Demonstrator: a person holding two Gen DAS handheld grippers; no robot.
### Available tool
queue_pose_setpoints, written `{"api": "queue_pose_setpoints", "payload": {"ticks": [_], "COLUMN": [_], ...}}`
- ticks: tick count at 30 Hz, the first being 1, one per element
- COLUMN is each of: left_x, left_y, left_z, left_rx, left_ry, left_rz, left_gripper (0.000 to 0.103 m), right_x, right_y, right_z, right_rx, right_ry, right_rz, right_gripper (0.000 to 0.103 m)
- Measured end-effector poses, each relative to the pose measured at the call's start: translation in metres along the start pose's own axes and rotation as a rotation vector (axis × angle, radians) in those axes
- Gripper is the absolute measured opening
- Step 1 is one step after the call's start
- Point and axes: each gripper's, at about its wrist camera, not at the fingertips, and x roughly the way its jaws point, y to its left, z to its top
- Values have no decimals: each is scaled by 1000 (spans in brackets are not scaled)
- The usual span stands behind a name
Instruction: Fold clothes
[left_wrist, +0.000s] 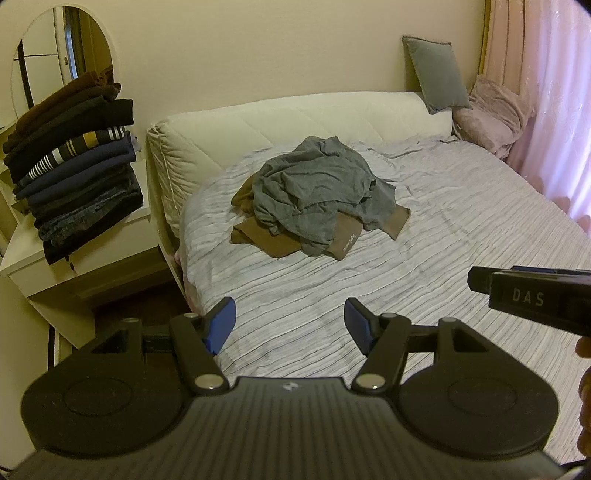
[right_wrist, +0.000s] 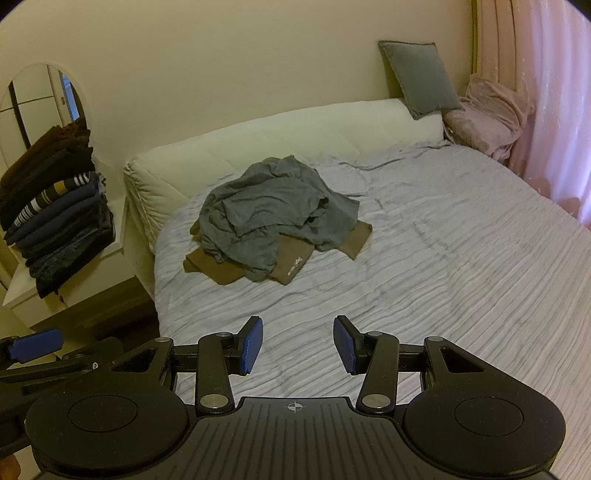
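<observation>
A crumpled grey garment (left_wrist: 317, 184) (right_wrist: 269, 210) lies heaped on a brown garment (left_wrist: 269, 240) (right_wrist: 291, 264) in the middle of the bed (left_wrist: 443, 229) (right_wrist: 461, 240). My left gripper (left_wrist: 290, 325) hovers open over the near part of the striped sheet, well short of the heap, nothing between its blue pads. My right gripper (right_wrist: 297, 345) is also open and empty, beside it on the right. Its black body (left_wrist: 535, 295) juts into the left wrist view at the right edge. A blue pad of the left gripper (right_wrist: 35, 345) shows at the left edge of the right wrist view.
A tall stack of folded dark clothes (left_wrist: 74, 166) (right_wrist: 55, 218) leans on a white bedside cabinet (left_wrist: 85, 258) left of the bed, under an oval mirror (left_wrist: 55, 55). A grey cushion (left_wrist: 436, 74), a pink blanket (left_wrist: 495, 110) and pink curtains (left_wrist: 554, 110) stand at the far right.
</observation>
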Motion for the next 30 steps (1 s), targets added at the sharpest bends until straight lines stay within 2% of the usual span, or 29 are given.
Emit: {"api": "queue_pose_setpoints", "payload": {"ticks": [9,19,26,30], "left_x": [30,85,132,164], "left_y": [10,19,32,39], "left_z": [12,33,53,70], "left_rx": [12,48,73,74], "left_ry": [24,83,113,140], "left_rz": [-32,-71,-116,-143], "left_gripper": [61,61,61,61], "right_x": [24,67,107,136], "right_y": [-3,-11,-29,-35], "right_z": [5,18,27,40], "right_rx": [27,80,202,252], "right_ry": [32,88,135,171], "right_rz": [-15,-32,20,15], "right_gripper": [47,47,46,47]}}
